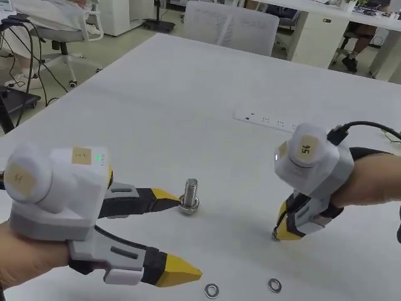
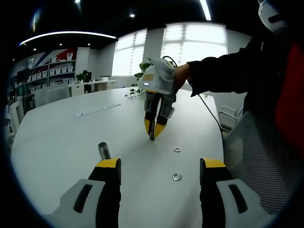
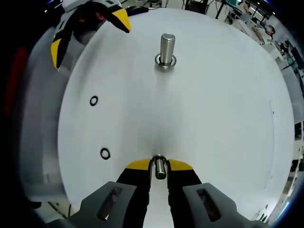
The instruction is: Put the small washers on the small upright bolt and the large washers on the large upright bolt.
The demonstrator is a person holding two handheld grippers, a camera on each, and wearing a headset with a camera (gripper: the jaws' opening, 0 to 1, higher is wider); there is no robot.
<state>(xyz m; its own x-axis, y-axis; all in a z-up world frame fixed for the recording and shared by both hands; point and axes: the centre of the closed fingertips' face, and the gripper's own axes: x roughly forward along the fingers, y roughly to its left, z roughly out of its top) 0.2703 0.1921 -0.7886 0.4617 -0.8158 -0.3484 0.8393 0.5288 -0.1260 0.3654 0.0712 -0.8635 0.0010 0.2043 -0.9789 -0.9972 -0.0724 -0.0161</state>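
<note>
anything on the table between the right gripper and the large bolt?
Nothing. In the right gripper view, bare tabletop runs from the right gripper to the large bolt; the washers lie off to one side.

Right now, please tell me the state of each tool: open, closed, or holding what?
Left tool: open, holding nothing.
Right tool: closed on the small bolt.
</note>
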